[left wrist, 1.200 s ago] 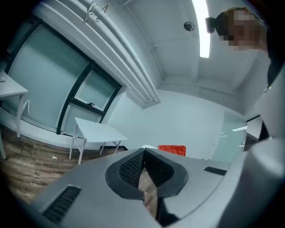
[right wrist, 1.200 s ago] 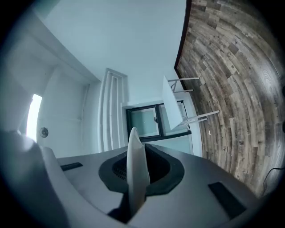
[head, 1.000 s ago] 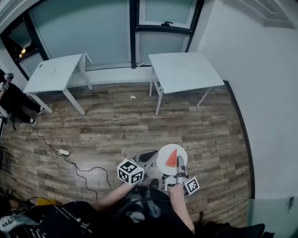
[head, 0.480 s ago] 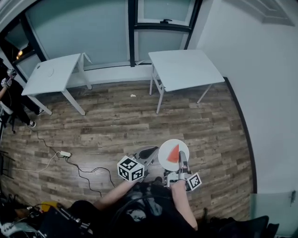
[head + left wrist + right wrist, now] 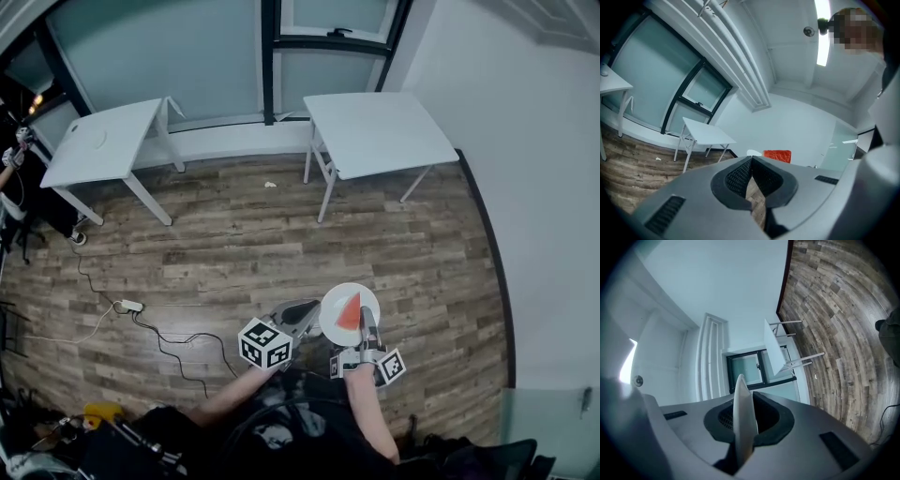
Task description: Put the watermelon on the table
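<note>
Carry step: right gripper (image 5: 364, 326) clamped on the rim of the white plate (image 5: 334, 307) bearing the watermelon slice (image 5: 348, 315), left gripper (image 5: 298, 315) pinched closed and empty beside it, white table (image 5: 380, 131) well apart ahead, so next probably walk over and set the plate down level

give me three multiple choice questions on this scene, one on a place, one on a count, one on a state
1. Where does the watermelon slice lie?
A on the white plate
B in a bowl
C on a chair

2. How many white tables are in the head view?
A one
B two
C three

3. How do the right gripper jaws stand?
A wide apart, empty
B shut on the plate's rim
C shut on a spoon

Answers:
1 A, the head view shows the red slice on the plate.
2 B, one table stands at left and one at right.
3 B, the right gripper view shows the plate's edge pinched between the jaws.
</note>
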Available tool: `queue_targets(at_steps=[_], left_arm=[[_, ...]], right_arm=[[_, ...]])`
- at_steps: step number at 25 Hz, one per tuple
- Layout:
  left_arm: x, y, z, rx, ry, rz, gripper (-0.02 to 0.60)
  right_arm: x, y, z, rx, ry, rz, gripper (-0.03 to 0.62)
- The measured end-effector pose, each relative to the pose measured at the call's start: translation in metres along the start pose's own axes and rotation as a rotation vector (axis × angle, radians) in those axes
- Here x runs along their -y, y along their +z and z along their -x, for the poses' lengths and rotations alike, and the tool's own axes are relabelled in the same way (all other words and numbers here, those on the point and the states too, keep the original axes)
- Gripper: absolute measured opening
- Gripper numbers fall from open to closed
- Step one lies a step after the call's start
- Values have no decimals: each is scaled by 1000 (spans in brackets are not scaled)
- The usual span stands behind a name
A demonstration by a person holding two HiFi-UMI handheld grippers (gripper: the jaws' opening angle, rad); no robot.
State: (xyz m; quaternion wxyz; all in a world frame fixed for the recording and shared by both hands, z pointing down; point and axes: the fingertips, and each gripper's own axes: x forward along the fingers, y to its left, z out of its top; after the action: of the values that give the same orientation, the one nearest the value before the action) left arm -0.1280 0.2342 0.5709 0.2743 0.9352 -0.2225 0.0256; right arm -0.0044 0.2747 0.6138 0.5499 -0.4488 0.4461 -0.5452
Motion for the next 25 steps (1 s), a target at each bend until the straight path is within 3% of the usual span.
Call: queue_targets(at_steps=[5,10,16,25], left_arm=[[-34,14,-37,7,51,27,5],[-31,38,-110,-2,29,-36,5],[-34,46,-182,-31,66,-52,5],[-79,63,-226,-66,131,-13,5]], right_arm=[[3,28,-33,3,-9,-4,29],[-13,81,-76,-2,1,-8,29],[-29,143,-122,-25,8,-17,29],[-10,165,-184,-60,-55,-66,29]])
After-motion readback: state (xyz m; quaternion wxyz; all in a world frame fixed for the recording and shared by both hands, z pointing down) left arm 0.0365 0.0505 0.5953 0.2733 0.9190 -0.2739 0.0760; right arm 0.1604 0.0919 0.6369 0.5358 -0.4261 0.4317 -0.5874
